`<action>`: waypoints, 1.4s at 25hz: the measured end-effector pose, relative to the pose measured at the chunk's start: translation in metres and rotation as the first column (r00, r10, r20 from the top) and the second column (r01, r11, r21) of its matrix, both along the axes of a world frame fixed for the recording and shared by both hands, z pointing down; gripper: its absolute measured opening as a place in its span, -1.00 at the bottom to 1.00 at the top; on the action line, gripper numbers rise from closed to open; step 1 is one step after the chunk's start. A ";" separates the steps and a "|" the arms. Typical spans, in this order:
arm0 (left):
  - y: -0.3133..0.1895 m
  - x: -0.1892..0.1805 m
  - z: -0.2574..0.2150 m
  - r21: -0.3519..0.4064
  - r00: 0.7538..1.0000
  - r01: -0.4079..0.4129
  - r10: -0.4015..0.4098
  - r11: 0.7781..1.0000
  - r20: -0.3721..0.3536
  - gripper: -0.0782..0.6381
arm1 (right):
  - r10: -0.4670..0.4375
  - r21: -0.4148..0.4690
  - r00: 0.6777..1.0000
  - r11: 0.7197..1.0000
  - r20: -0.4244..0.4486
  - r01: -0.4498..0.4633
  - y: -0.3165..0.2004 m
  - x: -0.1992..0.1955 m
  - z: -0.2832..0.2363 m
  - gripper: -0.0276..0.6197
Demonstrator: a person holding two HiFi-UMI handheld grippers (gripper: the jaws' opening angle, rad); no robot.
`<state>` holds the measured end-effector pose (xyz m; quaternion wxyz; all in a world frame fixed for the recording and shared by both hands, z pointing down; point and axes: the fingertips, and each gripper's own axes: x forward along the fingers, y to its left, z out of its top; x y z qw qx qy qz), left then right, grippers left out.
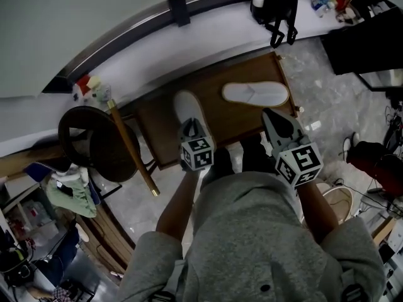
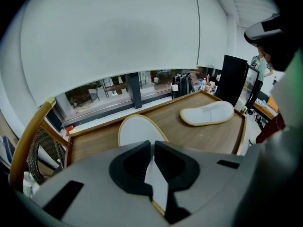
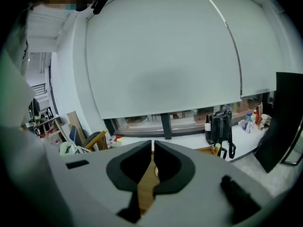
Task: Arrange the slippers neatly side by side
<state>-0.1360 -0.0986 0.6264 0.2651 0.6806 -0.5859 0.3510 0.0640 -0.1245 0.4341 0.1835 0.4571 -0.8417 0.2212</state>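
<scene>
I'm pinching the heel edge of the near slipper (image 2: pixel 137 129) between the nearly closed jaws of my left gripper (image 2: pixel 152 144), with its sole lying lengthwise on the wooden table (image 2: pixel 94 141). The far slipper (image 2: pixel 208 113) is lying crosswise, well apart toward the right corner, so the pairing isn't done yet. My right gripper (image 3: pixel 152 146) is hovering with its jaws together on nothing. I'm judging there's bare wood between the slippers to work in, though the table's edge is running just beside the far one.
</scene>
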 end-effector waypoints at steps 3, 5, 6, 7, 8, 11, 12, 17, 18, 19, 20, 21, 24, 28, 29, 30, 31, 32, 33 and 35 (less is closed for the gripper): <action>-0.003 0.003 0.004 -0.011 1.000 -0.008 0.008 1.000 0.011 -0.68 | 0.004 -0.005 1.000 1.000 0.002 -0.004 -0.002 0.007 0.001 -0.81; -0.005 0.006 0.006 -0.014 1.000 -0.013 0.013 1.000 0.016 -0.68 | 0.005 -0.008 1.000 1.000 -0.001 -0.005 -0.004 0.011 0.002 -0.81; -0.007 0.007 0.008 -0.015 1.000 -0.017 0.017 1.000 0.019 -0.68 | 0.006 -0.008 1.000 1.000 -0.003 -0.006 -0.005 0.013 0.003 -0.81; -0.008 0.009 0.009 -0.017 0.999 -0.022 0.022 1.000 0.023 -0.68 | 0.008 -0.009 1.000 1.000 -0.004 -0.008 -0.005 0.016 0.003 -0.81; -0.009 0.010 0.010 -0.019 0.999 -0.027 0.028 0.999 0.028 -0.68 | 0.010 -0.010 1.000 1.000 -0.004 -0.010 -0.005 0.019 0.004 -0.81; -0.012 0.014 0.013 -0.023 0.998 -0.034 0.035 0.999 0.042 -0.68 | 0.018 -0.016 1.000 1.000 -0.004 -0.018 -0.005 0.027 0.005 -0.81; -0.013 0.015 0.013 -0.026 0.998 -0.034 0.035 0.999 0.046 -0.68 | 0.019 -0.018 1.000 1.000 -0.004 -0.019 -0.004 0.030 0.005 -0.81; -0.016 0.014 0.017 -0.039 0.998 -0.027 0.029 0.999 0.058 -0.68 | 0.031 -0.026 0.999 0.999 -0.007 -0.032 -0.006 0.040 0.009 -0.81; -0.016 0.015 0.017 -0.038 0.998 -0.025 0.027 0.999 0.060 -0.67 | 0.037 -0.028 0.999 0.999 -0.008 -0.037 -0.006 0.043 0.010 -0.81; -0.016 0.016 0.016 -0.035 0.998 -0.022 0.025 0.999 0.060 -0.67 | 0.043 -0.032 0.999 0.999 -0.010 -0.043 -0.006 0.045 0.012 -0.81; -0.016 0.017 0.016 -0.033 0.998 -0.021 0.023 0.999 0.057 -0.67 | 0.049 -0.037 0.999 0.998 -0.013 -0.049 -0.007 0.048 0.014 -0.81; -0.016 0.019 0.015 -0.032 0.998 -0.020 0.021 0.999 0.052 -0.66 | 0.056 -0.042 0.998 0.998 -0.017 -0.056 -0.007 0.051 0.016 -0.81; -0.015 0.023 0.014 -0.039 1.000 -0.015 0.016 0.999 0.024 -0.46 | 0.072 -0.061 0.997 0.995 -0.030 -0.073 -0.007 0.057 0.023 -0.81; -0.016 0.026 0.010 -0.043 1.000 0.003 -0.004 0.999 -0.022 -0.26 | 0.115 -0.122 0.992 0.985 -0.060 -0.122 -0.009 0.066 0.045 -0.81; -0.017 0.025 0.008 -0.036 1.000 0.007 -0.008 0.999 -0.027 -0.22 | 0.138 -0.144 0.989 0.979 -0.060 -0.145 -0.010 0.069 0.052 -0.81; -0.017 0.025 0.007 -0.029 1.000 0.011 -0.012 1.000 -0.028 -0.20 | 0.164 -0.170 0.985 0.971 -0.050 -0.170 -0.011 0.071 0.059 -0.81; -0.018 0.024 0.006 -0.020 1.000 0.014 -0.015 1.000 -0.027 -0.19 | 0.194 -0.198 0.980 0.960 -0.035 -0.197 -0.013 0.073 0.066 -0.80; -0.020 0.024 0.004 -0.012 0.999 0.017 -0.018 1.000 -0.029 -0.18 | 0.225 -0.228 0.974 0.948 -0.018 -0.223 -0.015 0.075 0.073 -0.80; -0.021 0.025 0.002 -0.008 0.999 0.023 -0.023 1.000 -0.031 -0.17 | 0.255 -0.259 0.967 0.934 -0.004 -0.247 -0.017 0.076 0.082 -0.80; -0.020 0.024 -0.002 -0.012 0.999 0.041 -0.041 0.999 -0.035 -0.17 | 0.297 -0.319 0.955 0.907 0.017 -0.276 -0.018 0.076 0.101 -0.79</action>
